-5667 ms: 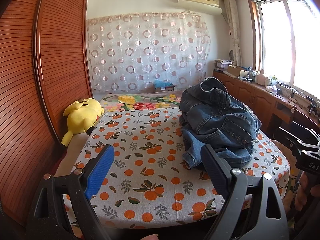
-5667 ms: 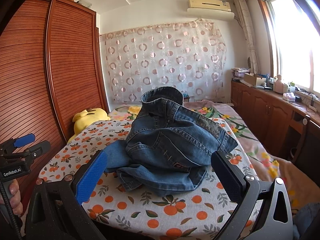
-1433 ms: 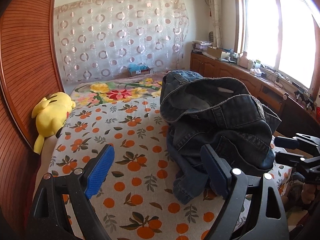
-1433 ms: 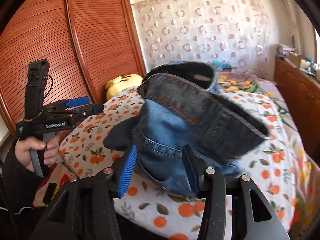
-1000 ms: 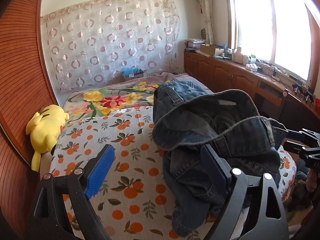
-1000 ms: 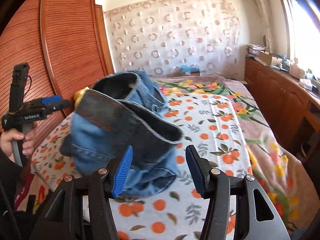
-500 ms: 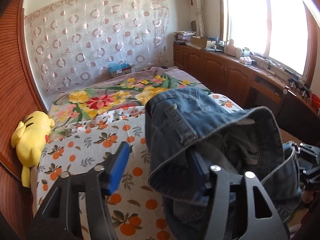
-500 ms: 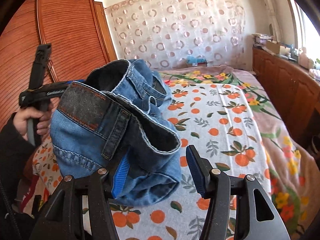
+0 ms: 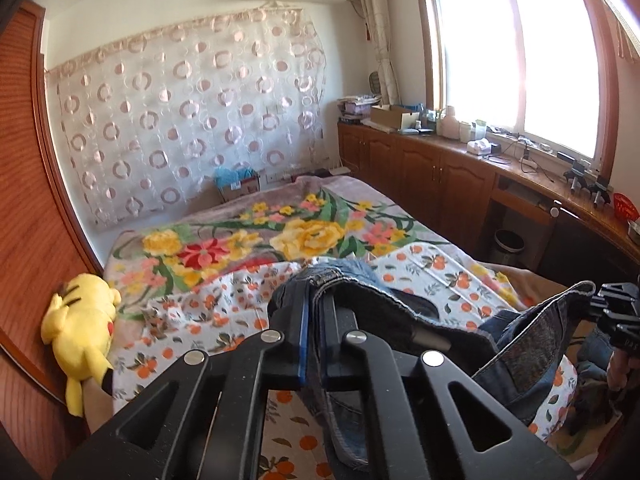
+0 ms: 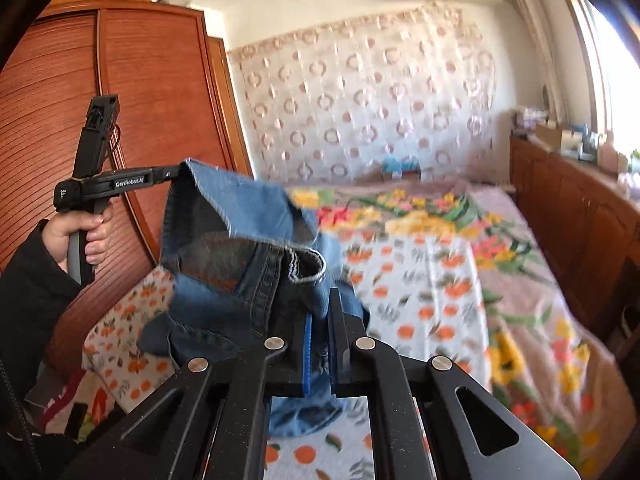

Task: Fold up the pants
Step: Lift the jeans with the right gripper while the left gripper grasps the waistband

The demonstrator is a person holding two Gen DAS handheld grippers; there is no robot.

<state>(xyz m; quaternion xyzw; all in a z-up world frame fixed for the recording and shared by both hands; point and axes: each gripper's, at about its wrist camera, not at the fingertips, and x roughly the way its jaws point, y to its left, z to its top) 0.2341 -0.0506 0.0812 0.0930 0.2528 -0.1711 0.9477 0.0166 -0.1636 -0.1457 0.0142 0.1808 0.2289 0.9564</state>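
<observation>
Blue denim pants (image 9: 516, 344) hang in the air between the two grippers, above the bed. My left gripper (image 9: 314, 300) is shut on the waistband at one side. It also shows from outside in the right wrist view (image 10: 172, 174), holding the denim's upper corner. My right gripper (image 10: 318, 320) is shut on the waistband of the pants (image 10: 240, 240) at the other side. It shows at the right edge of the left wrist view (image 9: 600, 300). The legs hang down below, mostly hidden.
The bed (image 9: 440, 268) has an orange-print sheet and a floral blanket (image 9: 256, 236) at the far end. A yellow plush toy (image 9: 80, 332) lies at the bed's left edge by the wooden wardrobe (image 10: 152, 92). Wooden cabinets (image 9: 440, 168) with clutter run under the window on the right.
Both grippers have closed on the waistband, right first, then left. The pants have been lifted off the bed and now hang spread between the two grippers.
</observation>
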